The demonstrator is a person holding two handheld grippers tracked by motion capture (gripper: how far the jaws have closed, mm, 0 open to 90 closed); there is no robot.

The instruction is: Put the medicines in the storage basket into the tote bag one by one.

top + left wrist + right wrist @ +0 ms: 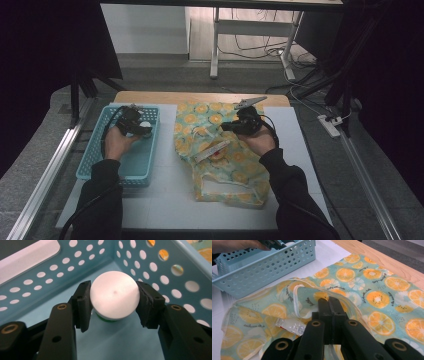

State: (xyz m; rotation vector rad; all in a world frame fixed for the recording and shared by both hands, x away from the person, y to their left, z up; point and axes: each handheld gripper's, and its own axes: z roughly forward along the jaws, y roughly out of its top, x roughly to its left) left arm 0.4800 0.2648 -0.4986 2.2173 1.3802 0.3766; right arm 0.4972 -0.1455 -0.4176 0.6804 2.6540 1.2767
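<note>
Closing my left claw [113,302] around the white round lid [114,298] of a small jar is the step I have in hand, and the way to do it well is to keep the lid centred between the two pads and squeeze evenly. In the left gripper view the jaws stand about half shut, one on each flank of the lid; they look to be right against it, though I cannot tell for sure that they are pressing yet. A lift should go straight up so the jar misses the perforated walls. That jar stands on the floor of the blue basket [160,270], close to a far corner.

My right claw [329,307] is fully shut on a fold of the orange-print bag [372,285], pinching the pale-trimmed edge near its mouth; I should hold that edge up and steady so the opening stays wide. The bag lies on the table [165,200] just right of the basket, with a small clear packet [290,326] lying at its mouth.

Hard to make out: the jar's body sits hidden under its lid, only a green band [106,318] peeping out. From the high view my left hand [116,142] covers most of the jar, and the bag's inside is not visible
</note>
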